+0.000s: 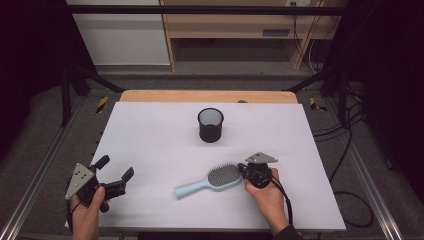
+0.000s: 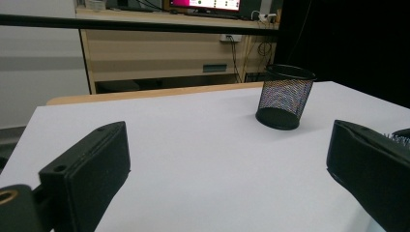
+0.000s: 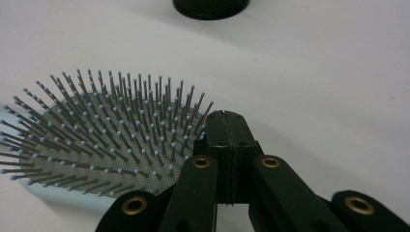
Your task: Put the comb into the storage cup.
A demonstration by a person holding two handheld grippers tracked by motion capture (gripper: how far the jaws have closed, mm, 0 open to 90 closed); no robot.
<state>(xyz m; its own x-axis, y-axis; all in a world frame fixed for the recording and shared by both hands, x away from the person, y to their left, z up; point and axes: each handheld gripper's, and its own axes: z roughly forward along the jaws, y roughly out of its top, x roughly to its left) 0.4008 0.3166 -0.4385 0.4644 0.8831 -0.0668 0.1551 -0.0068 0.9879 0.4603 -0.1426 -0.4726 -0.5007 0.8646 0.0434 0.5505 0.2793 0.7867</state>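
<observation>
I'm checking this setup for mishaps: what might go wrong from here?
The right gripper is shut, its tips at the head of the hairbrush with nothing visibly between them, so it may shove the brush rather than lift it. A brush pushed toward the mesh cup might tip it.

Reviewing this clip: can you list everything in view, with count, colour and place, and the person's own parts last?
hairbrush: one, light blue with a grey bristle pad, near middle of the sheet, bristles up, head at the right gripper's tips
mesh cup: one, black, upright, far centre
table cover: one, white, over a wooden table
left gripper: black, jaws open, near left corner
right gripper: black, jaws shut, tips at the brush head
hands: two, one on each gripper
</observation>
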